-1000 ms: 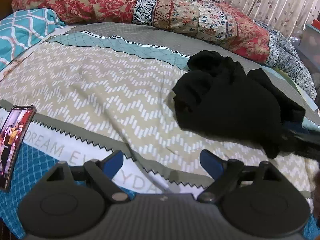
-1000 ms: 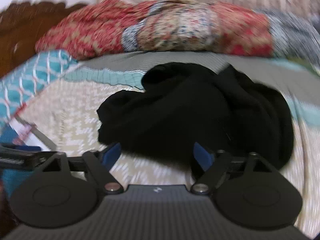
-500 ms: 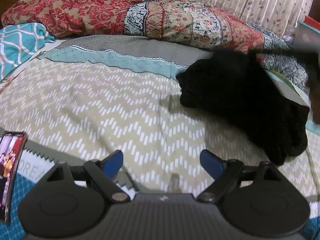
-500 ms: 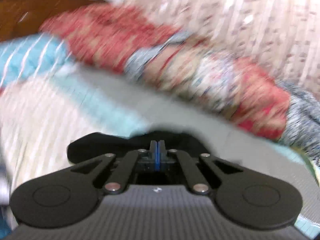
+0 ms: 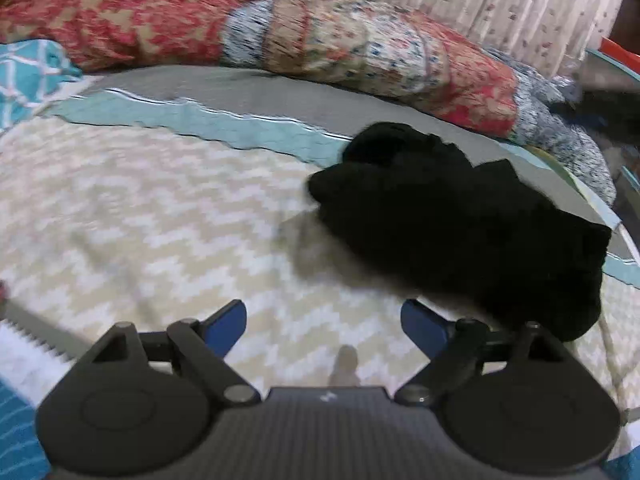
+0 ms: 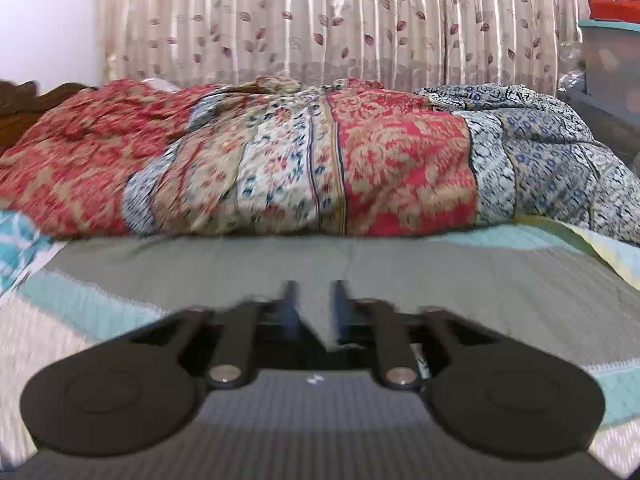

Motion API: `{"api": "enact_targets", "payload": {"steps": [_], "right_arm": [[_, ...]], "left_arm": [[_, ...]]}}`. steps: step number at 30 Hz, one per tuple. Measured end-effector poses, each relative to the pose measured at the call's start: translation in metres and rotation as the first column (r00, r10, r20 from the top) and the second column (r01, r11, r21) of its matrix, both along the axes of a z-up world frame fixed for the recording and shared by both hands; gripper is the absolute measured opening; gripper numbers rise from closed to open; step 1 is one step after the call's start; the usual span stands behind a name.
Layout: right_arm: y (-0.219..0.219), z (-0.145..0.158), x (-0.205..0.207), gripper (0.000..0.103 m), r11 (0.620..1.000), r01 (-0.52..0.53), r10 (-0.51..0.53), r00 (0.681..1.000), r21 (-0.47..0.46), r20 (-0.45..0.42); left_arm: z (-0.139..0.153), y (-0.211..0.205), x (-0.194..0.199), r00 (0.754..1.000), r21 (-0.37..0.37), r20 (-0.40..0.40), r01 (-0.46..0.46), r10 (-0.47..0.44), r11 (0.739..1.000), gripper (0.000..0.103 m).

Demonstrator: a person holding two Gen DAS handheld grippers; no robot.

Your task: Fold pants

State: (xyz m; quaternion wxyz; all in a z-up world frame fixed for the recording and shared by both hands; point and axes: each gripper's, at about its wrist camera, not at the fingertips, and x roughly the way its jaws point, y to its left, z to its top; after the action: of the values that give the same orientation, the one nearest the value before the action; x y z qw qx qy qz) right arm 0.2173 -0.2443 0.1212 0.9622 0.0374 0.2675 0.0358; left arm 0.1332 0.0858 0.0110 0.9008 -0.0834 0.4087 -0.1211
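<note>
Black pants (image 5: 460, 220) lie crumpled in a heap on the bed's zigzag-patterned cover (image 5: 140, 220), right of centre in the left wrist view. My left gripper (image 5: 324, 326) is open and empty, just short of the heap's near edge; its right fingertip (image 5: 420, 324) is close to the cloth. My right gripper (image 6: 314, 304) has its fingers a small gap apart with nothing between them, low over the grey band of the cover (image 6: 440, 276). The pants do not show in the right wrist view.
A red, cream and blue patterned quilt (image 6: 300, 160) is bunched along the far side of the bed, also in the left wrist view (image 5: 320, 40). Curtains (image 6: 320, 20) hang behind. A plastic storage bin (image 6: 612, 56) stands at the far right. A teal pillow (image 5: 28, 76) lies at the left.
My right gripper shut over the pants and lifted away, and now stands partly open with nothing in it. The pants heap shifted. My left gripper moved forward toward the heap; the phone left its view.
</note>
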Motion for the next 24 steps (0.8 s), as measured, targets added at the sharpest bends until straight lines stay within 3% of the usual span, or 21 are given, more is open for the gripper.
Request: {"api": "enact_targets", "payload": {"steps": [2,6,8,9,10,11,12,13,15,18,20,22,24], "right_arm": [[-0.002,-0.018,-0.022,0.077,1.0,0.007,-0.008,1.0,-0.014,-0.008],[-0.033,-0.051,-0.046,0.089,0.996,0.081,-0.078,0.993,0.029,-0.093],[-0.048,-0.075,-0.041,0.089,0.986,0.122,-0.098,0.976,0.116,-0.194],[-0.053,-0.088,-0.038,0.086,0.974,0.142,-0.094,0.964,0.179,-0.25],[-0.056,-0.099,-0.034,0.073,0.959,0.138,-0.061,0.953,0.246,-0.296],[-0.056,-0.107,-0.031,0.026,0.943,0.123,-0.016,0.945,0.309,-0.328],[-0.054,-0.111,-0.025,0.018,0.919,0.124,0.018,0.935,0.374,-0.354],[-0.05,-0.104,-0.024,0.018,0.91,0.141,0.002,0.939,0.389,-0.344],[-0.04,-0.077,-0.026,0.016,0.905,0.086,0.021,0.969,0.417,-0.246],[-0.031,-0.022,-0.029,0.016,0.883,0.02,0.006,0.999,0.469,-0.054],[-0.037,-0.003,-0.029,0.016,0.863,0.031,-0.065,0.997,0.504,0.049],[-0.041,0.002,-0.02,0.02,0.862,0.092,-0.158,0.983,0.499,0.09],[-0.039,-0.011,-0.005,0.047,0.904,0.188,-0.226,0.973,0.385,0.054]], "left_arm": [[-0.007,-0.013,0.012,1.0,-0.003,-0.013,0.028,-0.028,1.0,0.088],[-0.02,-0.041,0.044,0.998,-0.012,-0.01,0.059,-0.059,0.998,0.092],[-0.024,-0.053,0.063,0.998,-0.027,-0.031,0.062,-0.063,0.998,0.066],[-0.024,-0.058,0.071,0.997,-0.029,-0.042,0.066,-0.067,0.997,0.045],[-0.021,-0.064,0.08,0.997,-0.024,-0.049,0.064,-0.065,0.998,0.033],[-0.015,-0.067,0.088,0.997,-0.026,-0.045,0.064,-0.065,0.998,0.028],[-0.005,-0.068,0.095,0.997,-0.038,-0.032,0.067,-0.068,0.997,0.025],[0.011,-0.067,0.104,0.998,-0.057,-0.001,0.06,-0.06,0.997,0.023],[0.045,-0.061,0.117,0.996,-0.097,0.072,0.055,-0.048,0.994,0.021],[0.103,-0.051,0.134,0.979,-0.176,0.203,0.036,0.001,0.984,0.021],[0.131,-0.052,0.141,0.955,-0.198,0.289,-0.004,0.063,0.98,0.032],[0.142,-0.065,0.144,0.929,-0.14,0.346,-0.087,0.131,0.986,0.077],[0.133,-0.078,0.14,0.926,-0.063,0.365,-0.078,0.096,0.995,0.083]]}}
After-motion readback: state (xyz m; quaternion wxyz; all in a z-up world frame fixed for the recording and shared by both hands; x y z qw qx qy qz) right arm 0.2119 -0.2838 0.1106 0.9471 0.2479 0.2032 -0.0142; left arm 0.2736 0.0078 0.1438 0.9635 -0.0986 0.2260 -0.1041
